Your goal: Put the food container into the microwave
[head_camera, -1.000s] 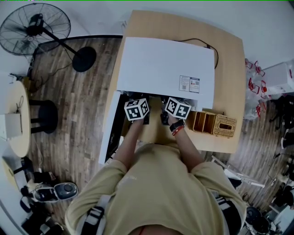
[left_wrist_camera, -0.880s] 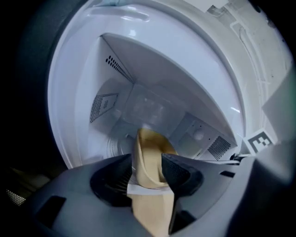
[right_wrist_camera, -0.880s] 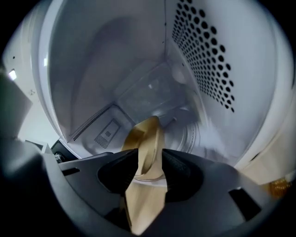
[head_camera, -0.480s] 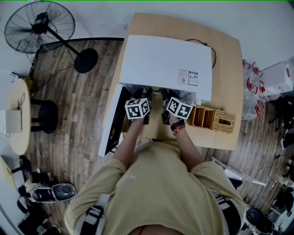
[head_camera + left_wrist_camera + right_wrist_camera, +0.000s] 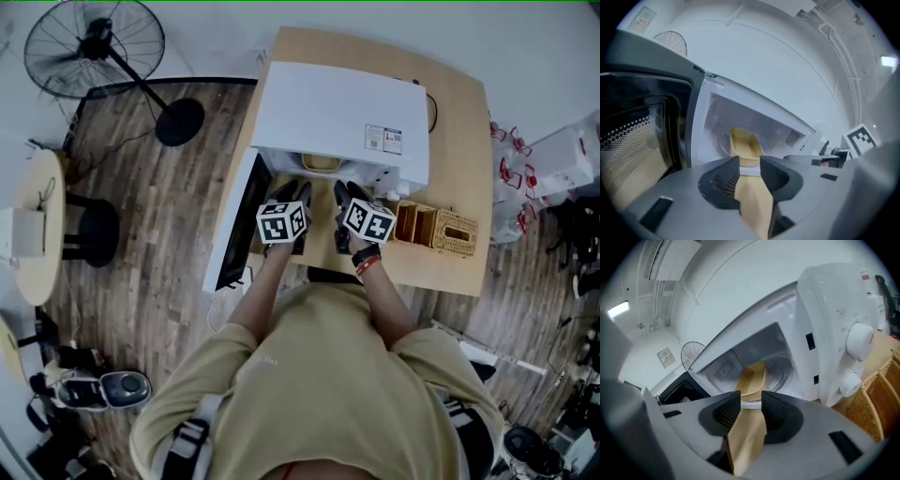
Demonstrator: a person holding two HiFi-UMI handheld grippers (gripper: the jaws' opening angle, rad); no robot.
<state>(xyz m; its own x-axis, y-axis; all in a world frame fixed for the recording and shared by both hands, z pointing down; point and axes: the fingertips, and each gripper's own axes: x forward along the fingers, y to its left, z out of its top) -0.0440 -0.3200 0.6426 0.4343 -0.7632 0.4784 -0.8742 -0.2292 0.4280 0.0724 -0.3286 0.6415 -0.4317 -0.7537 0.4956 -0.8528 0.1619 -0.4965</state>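
A white microwave (image 5: 337, 112) stands on the wooden table (image 5: 459, 141), its door (image 5: 234, 225) swung open to the left. A tan food container (image 5: 743, 146) (image 5: 752, 376) rests on the turntable inside the cavity, and its rim shows at the opening (image 5: 322, 162). My left gripper (image 5: 292, 192) (image 5: 750, 174) and right gripper (image 5: 345, 194) (image 5: 751, 412) hover side by side just in front of the opening, clear of the container. Each has its jaws a narrow gap apart with only the table showing between them.
The microwave's knobs (image 5: 859, 338) are on its right front. A wicker organiser (image 5: 441, 232) sits on the table to the right of it. The open door (image 5: 642, 154) stands close on the left. A floor fan (image 5: 94, 47) and a round side table (image 5: 28, 234) stand far left.
Both grippers have drawn back from the microwave's opening towards the person. The container now shows alone inside the cavity.
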